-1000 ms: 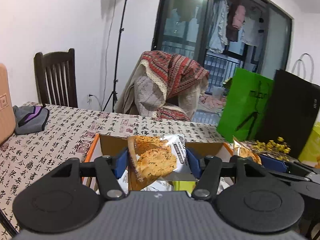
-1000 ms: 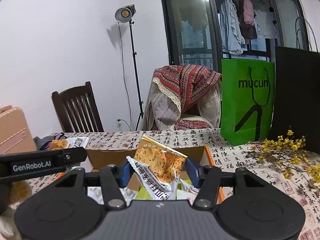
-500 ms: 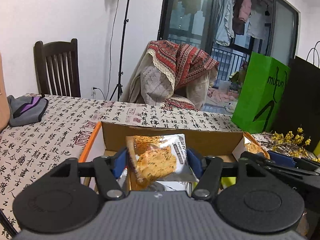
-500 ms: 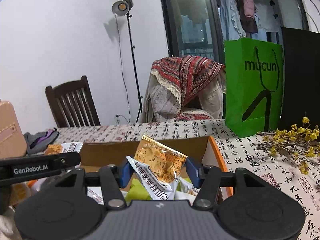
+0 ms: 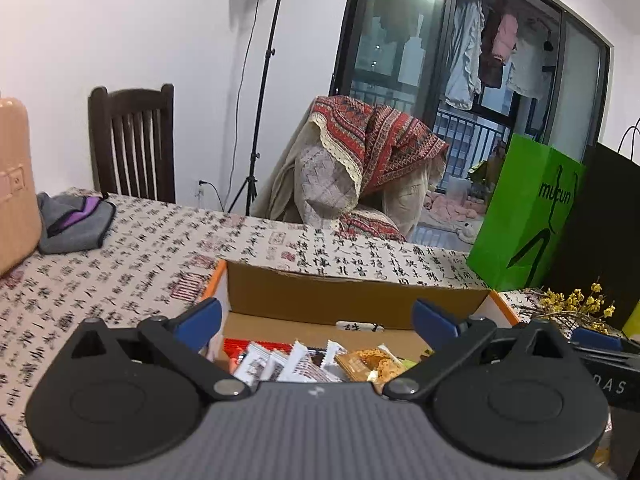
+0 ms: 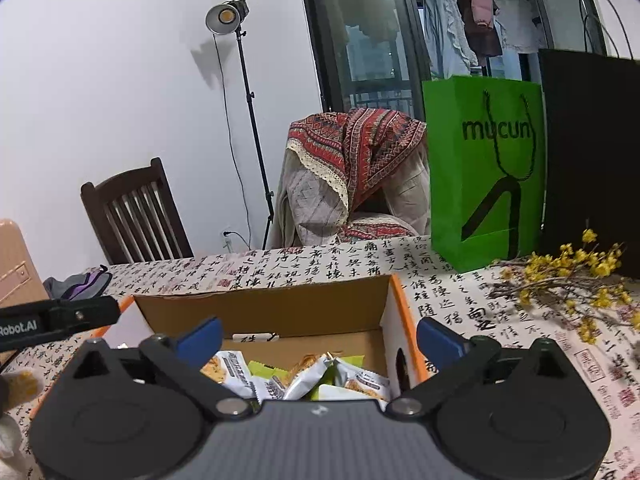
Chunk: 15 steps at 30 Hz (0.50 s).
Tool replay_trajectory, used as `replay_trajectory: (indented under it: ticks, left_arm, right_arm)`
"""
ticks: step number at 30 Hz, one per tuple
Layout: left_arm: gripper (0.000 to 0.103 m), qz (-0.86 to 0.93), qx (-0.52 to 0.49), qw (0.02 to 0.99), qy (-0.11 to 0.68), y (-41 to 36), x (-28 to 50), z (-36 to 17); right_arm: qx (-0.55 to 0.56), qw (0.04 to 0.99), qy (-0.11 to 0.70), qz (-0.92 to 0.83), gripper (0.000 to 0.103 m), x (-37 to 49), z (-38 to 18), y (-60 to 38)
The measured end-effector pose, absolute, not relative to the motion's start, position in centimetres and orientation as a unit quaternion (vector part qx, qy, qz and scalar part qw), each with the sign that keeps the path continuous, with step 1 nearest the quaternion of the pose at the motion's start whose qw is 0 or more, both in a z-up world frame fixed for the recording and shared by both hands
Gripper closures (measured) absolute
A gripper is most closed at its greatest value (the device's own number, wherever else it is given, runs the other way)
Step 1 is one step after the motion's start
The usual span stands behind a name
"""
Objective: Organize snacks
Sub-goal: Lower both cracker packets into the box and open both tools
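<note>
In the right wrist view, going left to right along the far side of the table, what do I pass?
Wooden chair → light stand → chair draped with the red patterned throw → green paper bag → black bag.

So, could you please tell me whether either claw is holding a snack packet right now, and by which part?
Nothing is held. The left claw and right claw are both opening, empty, above the snack packets lying in the cardboard box.
</note>
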<state>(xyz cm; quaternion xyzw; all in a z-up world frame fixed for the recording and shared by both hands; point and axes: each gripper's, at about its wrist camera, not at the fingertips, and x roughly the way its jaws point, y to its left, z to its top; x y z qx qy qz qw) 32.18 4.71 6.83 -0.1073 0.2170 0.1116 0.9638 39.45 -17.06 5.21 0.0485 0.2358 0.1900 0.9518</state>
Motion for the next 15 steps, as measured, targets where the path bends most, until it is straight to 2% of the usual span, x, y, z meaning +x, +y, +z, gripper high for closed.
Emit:
replay_trajectory:
  ticks: [15]
  left_arm:
    - [0.0,0.102,-0.091,0.968,0.212,4.8,24.6,8.6]
  right_arm:
    - [0.024,0.95,0.229,0.211,0.0,32.2,7.4,-18.2]
